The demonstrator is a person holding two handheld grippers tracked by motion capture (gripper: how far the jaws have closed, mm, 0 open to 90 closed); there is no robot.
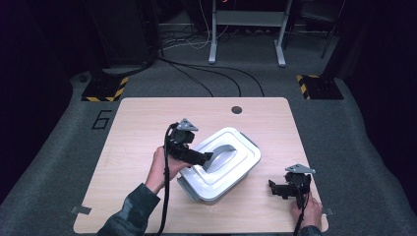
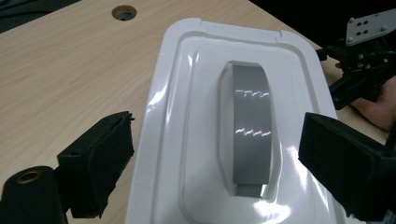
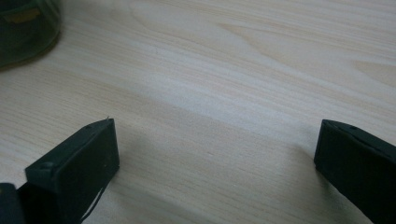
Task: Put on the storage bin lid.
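My left claw (image 2: pixel 215 154) gapes wide over the white plastic lidded box's (image 1: pixel 223 164) grey handle (image 2: pixel 250 126), gripping nothing; my right claw (image 3: pixel 217 168) hovers spread, empty, above the pale wooden counter (image 1: pixel 142 123).

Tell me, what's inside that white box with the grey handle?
Cannot tell: the white lid with its grey handle covers the box, hiding any contents. The left gripper hangs open above it.
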